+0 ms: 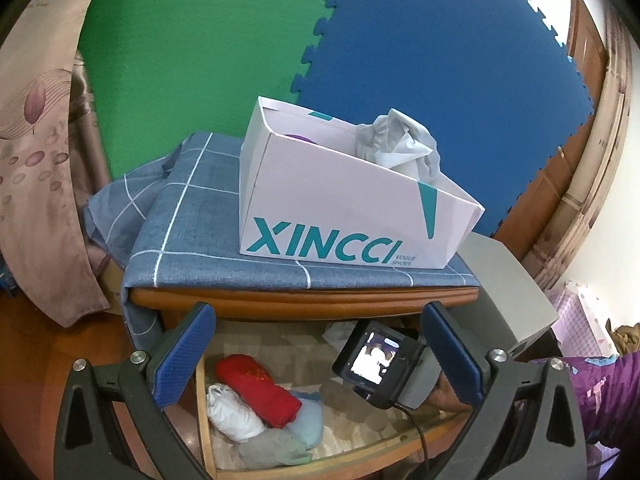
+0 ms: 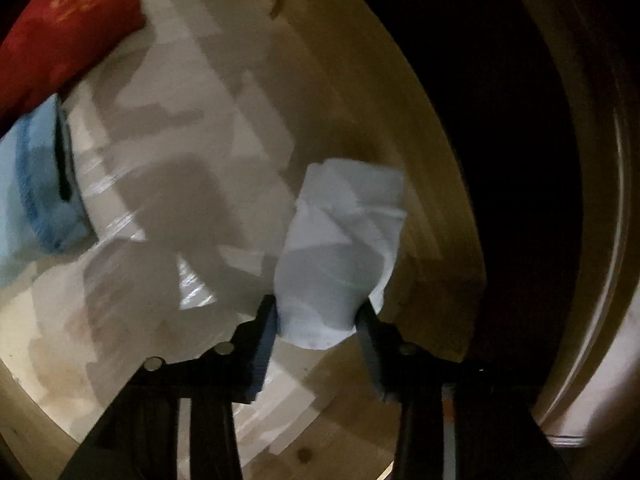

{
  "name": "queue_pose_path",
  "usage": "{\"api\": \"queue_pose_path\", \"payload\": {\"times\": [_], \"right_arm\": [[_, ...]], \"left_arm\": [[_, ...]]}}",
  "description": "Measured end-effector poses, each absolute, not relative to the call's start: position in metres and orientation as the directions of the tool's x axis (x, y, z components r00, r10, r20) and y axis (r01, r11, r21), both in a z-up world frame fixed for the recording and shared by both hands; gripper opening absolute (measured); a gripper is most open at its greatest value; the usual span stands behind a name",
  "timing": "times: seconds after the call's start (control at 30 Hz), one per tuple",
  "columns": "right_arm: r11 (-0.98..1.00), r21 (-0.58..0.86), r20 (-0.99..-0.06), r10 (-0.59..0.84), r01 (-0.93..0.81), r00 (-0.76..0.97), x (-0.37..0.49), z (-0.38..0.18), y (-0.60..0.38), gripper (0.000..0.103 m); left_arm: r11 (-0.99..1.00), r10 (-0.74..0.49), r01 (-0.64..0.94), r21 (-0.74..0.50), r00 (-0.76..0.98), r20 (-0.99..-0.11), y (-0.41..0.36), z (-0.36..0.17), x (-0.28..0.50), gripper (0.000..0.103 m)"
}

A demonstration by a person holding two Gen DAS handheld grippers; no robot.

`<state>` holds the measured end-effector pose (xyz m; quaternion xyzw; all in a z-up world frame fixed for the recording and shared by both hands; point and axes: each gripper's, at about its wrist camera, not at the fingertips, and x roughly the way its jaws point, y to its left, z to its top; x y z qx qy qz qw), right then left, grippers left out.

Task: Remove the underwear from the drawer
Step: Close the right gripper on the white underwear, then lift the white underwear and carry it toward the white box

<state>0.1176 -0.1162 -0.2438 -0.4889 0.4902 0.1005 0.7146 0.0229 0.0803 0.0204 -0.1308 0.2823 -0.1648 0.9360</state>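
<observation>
Below the tabletop the wooden drawer (image 1: 203,420) stands pulled out. It holds a red roll (image 1: 256,388), a white bundle (image 1: 232,408), a light blue piece (image 1: 310,420) and a grey-green piece (image 1: 276,450). My left gripper (image 1: 318,316) hovers open in front of the drawer, nothing between its blue pads. The right gripper's camera body (image 1: 376,360) reaches into the drawer's right side. In the right wrist view, my right gripper (image 2: 316,312) is shut on a pale blue-white underwear piece (image 2: 340,240) near the drawer's wooden wall (image 2: 424,168). The red roll (image 2: 68,28) and the light blue piece (image 2: 36,184) lie at the left.
A white XINCCI shoe box (image 1: 340,208) sits on the blue checked cloth (image 1: 200,220) covering the tabletop, with a grey garment (image 1: 400,144) in it. A grey box (image 1: 512,280) stands at the right, a curtain (image 1: 36,160) at the left. A purple sleeve (image 1: 600,384) shows far right.
</observation>
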Motion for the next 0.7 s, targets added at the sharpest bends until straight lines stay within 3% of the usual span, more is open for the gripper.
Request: {"api": "queue_pose_path", "payload": {"times": [0.13, 0.33, 0.7], "right_arm": [[0.480, -0.559, -0.829, -0.308, -0.677, 0.467, 0.107, -0.239, -0.115, 0.032], [0.545, -0.359, -0.933, -0.208, -0.758, 0.293, 0.084, -0.206, -0.127, 0.031], [0.708, -0.083, -0.981, 0.064, -0.701, 0.181, 0.043, -0.108, -0.165, 0.031]], "left_arm": [[0.906, -0.387, 0.217, -0.364, 0.773, -0.502, 0.084, 0.018, 0.027, 0.101], [0.889, -0.396, 0.182, -0.420, 0.765, -0.507, 0.093, 0.014, 0.032, 0.101], [0.906, -0.380, 0.189, -0.378, 0.756, -0.533, 0.084, 0.012, 0.031, 0.101]]}}
